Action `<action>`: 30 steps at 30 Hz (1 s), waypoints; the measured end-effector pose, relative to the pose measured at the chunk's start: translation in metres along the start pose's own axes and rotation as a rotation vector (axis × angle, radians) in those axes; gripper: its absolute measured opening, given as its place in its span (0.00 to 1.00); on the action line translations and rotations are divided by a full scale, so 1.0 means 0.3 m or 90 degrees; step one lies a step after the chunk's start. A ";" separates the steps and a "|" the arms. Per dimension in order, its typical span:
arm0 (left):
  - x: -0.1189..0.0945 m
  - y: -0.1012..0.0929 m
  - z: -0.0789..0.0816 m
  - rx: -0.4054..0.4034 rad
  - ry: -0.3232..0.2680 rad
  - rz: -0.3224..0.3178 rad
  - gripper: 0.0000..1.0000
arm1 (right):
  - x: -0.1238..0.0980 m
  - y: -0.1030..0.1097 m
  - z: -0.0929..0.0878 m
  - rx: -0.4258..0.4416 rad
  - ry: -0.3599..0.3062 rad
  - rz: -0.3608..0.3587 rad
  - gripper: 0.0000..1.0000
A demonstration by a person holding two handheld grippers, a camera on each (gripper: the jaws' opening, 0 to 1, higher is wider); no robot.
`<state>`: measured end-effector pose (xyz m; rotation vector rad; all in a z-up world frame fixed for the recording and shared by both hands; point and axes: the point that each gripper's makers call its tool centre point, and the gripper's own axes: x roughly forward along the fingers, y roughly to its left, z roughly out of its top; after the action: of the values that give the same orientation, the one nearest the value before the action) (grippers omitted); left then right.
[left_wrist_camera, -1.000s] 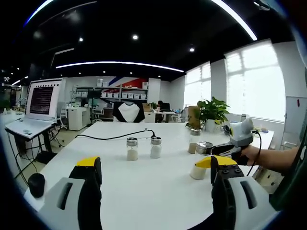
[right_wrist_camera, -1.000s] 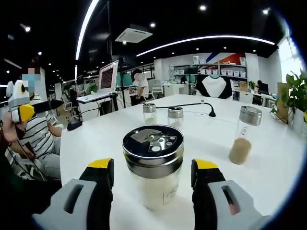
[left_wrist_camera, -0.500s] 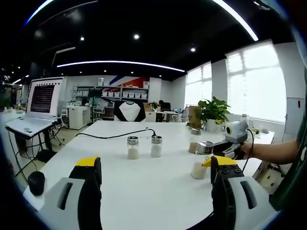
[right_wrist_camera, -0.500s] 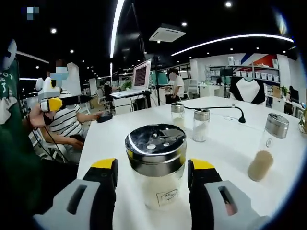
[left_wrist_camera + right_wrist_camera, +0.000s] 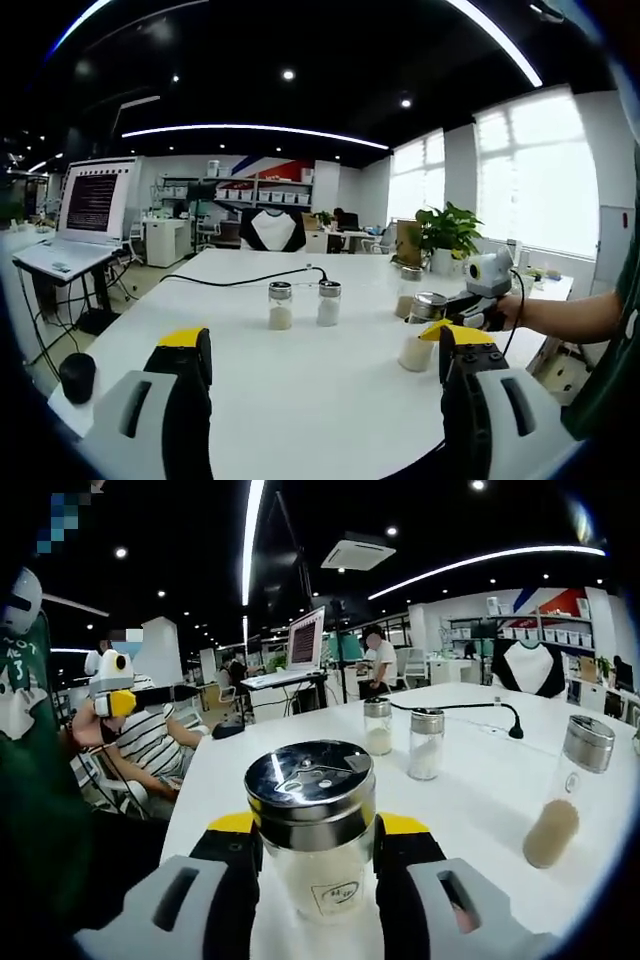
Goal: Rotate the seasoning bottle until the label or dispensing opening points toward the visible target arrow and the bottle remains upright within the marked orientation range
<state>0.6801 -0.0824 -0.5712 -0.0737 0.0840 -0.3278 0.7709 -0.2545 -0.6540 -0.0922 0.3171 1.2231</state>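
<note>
Yellow-tipped jaws of the right gripper (image 5: 308, 830) squeeze the upright seasoning bottle (image 5: 312, 830) near the white table's (image 5: 470, 800) edge, while the left gripper (image 5: 318, 345) hangs wide open over bare tabletop before two small shakers (image 5: 300, 304).

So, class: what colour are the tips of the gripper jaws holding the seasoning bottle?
Yellow, clearest in the right gripper view, either side of the seasoning bottle.

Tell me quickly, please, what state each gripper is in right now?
Left gripper: open, holding nothing, above the white table.
Right gripper: shut on the seasoning bottle, jaws against its glass sides.
</note>
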 end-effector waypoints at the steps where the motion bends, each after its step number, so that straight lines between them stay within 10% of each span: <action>1: -0.001 0.002 0.000 0.004 0.001 0.002 1.00 | 0.000 0.001 -0.001 -0.003 -0.001 -0.001 0.42; 30: 0.023 -0.056 0.006 0.008 0.009 -0.021 1.00 | -0.002 -0.023 -0.001 0.006 -0.001 -0.127 0.41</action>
<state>0.6815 -0.1004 -0.5686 -0.0609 0.0943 -0.3619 0.7772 -0.2575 -0.6549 -0.1120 0.3049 1.0242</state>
